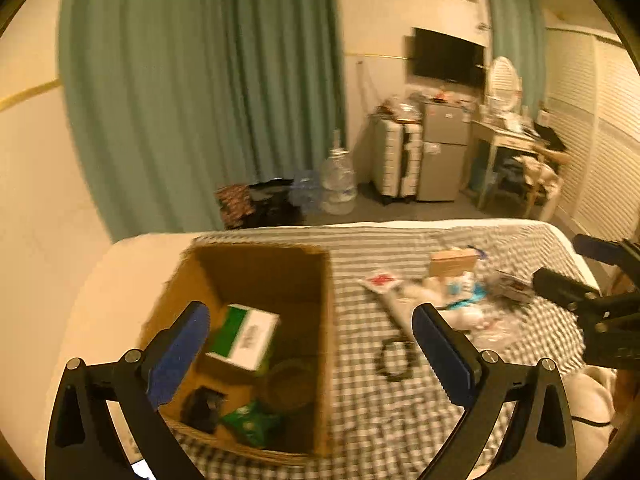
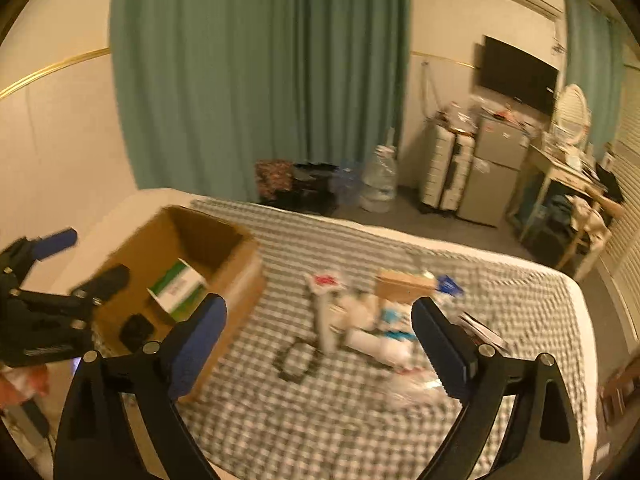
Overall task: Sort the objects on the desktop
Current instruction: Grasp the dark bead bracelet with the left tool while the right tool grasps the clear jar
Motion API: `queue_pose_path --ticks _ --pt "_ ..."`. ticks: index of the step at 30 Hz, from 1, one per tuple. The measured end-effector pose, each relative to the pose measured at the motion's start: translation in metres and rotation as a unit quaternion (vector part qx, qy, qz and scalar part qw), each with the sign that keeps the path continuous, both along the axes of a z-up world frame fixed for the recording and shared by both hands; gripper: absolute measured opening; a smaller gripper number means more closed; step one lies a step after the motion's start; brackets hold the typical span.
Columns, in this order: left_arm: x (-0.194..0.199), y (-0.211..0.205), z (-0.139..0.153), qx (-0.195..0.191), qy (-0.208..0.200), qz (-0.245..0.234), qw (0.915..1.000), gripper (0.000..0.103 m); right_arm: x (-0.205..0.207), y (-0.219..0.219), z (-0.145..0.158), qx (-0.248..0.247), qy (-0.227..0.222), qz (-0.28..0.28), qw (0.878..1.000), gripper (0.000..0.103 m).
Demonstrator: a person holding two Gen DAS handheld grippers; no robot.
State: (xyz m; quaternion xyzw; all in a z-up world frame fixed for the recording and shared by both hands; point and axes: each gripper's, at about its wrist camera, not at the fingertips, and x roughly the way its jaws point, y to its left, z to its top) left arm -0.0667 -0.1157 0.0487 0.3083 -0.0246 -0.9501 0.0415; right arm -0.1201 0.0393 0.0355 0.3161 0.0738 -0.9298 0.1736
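Observation:
An open cardboard box (image 1: 308,320) stands on the checked bedcover (image 1: 380,412). Inside lie a green and white carton (image 1: 246,334), a dark object (image 1: 202,402) and a green packet (image 1: 250,424). My left gripper (image 1: 312,340) is open and empty above the box's right side. A black ring-shaped band (image 1: 396,362) lies right of the box. A heap of white items (image 2: 372,328) with a small brown box (image 2: 404,286) lies beyond. My right gripper (image 2: 320,332) is open and empty above the band (image 2: 296,360). The cardboard box (image 2: 236,272) is at its left.
The bed's far edge (image 1: 360,226) drops to the floor. Water jugs (image 1: 338,184), a suitcase (image 1: 396,164), a small fridge (image 1: 442,152) and a desk (image 1: 508,140) stand by the far wall. A green curtain (image 1: 200,92) hangs behind.

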Motion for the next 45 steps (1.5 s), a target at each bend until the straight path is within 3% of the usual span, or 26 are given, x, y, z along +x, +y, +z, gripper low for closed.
queue_pose_path --ticks 6,10,18,28,32,40,45 --pt "-0.011 0.063 -0.014 0.008 -0.018 -0.032 0.9993 0.103 0.001 0.067 -0.019 0.002 0.001 -0.044 0.999 0.099" --pt "-0.023 0.09 -0.033 0.021 -0.041 -0.039 0.9982 0.103 -0.007 0.107 -0.041 -0.024 -0.029 -0.065 0.997 0.1" --pt "-0.043 0.115 -0.101 0.005 -0.072 -0.039 0.9967 0.103 -0.025 0.152 -0.095 -0.049 -0.099 -0.106 0.988 0.1" --pt "-0.072 0.118 -0.192 0.012 -0.152 -0.043 0.9874 0.103 -0.056 0.137 -0.164 0.002 -0.205 -0.07 0.976 0.1" --pt "-0.085 0.115 -0.21 0.024 -0.15 -0.054 0.9868 0.103 -0.07 0.126 -0.18 0.038 -0.206 -0.06 0.976 0.1" --pt "-0.117 0.1 -0.256 0.021 -0.193 -0.023 0.9806 0.103 -0.101 0.112 -0.209 0.087 -0.219 -0.041 0.971 0.1" --pt "-0.127 0.094 -0.264 0.04 -0.19 -0.03 0.9805 0.103 -0.113 0.112 -0.221 0.053 -0.236 -0.022 0.97 0.103"
